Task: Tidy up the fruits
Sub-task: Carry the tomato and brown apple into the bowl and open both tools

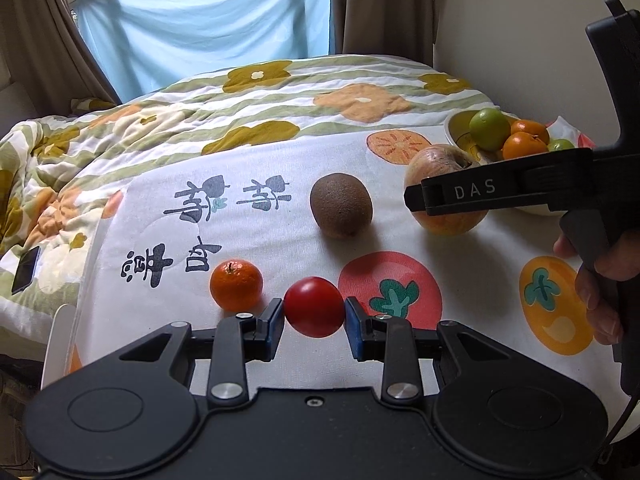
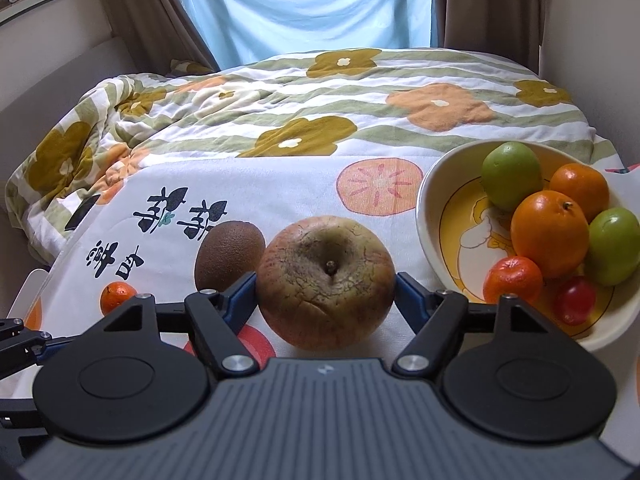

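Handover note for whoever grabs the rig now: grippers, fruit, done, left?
Left gripper: shut on the tomato, just above the cloth.
Right gripper: pads at the sides of the apple, which sits on the cloth; a firm grip is not clear.
Done: the bowl holds two green fruits, three oranges and a small red one.
Left: tomato, apple, kiwi and loose mandarin go into the bowl.
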